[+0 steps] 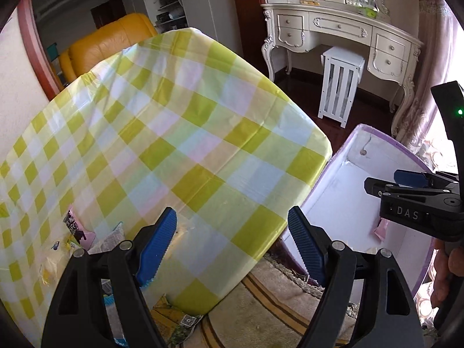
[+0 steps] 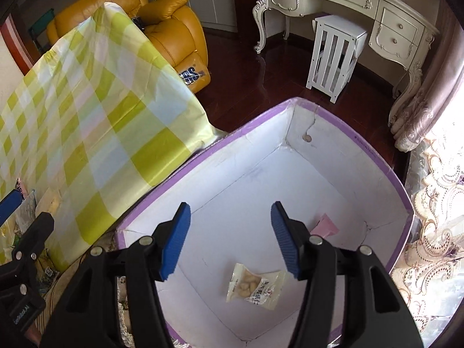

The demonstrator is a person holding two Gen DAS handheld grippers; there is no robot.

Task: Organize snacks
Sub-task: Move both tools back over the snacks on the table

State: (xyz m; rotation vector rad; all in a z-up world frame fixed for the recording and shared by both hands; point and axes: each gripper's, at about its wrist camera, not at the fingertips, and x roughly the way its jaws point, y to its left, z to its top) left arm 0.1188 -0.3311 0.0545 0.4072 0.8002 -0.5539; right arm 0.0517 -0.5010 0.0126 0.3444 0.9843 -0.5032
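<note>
Both grippers, right (image 2: 230,239) above the box (image 2: 391,171) and left (image 1: 232,243) above the checked worktop (image 1: 174,133), have fingers apart and empty, since one snack (image 2: 252,285) already lies in the box while others (image 1: 76,230) wait on the worktop.

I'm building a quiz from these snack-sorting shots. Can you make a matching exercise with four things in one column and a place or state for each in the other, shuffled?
Things:
1. clear snack packet
2. pink packet
3. checked tablecloth
4. right tongs

Places or states:
A. covers the table beside the box
B. open, empty, above the box
C. flat on the box floor, in the middle
D. near the box's right wall

Pairs: 1-C, 2-D, 3-A, 4-B
</note>
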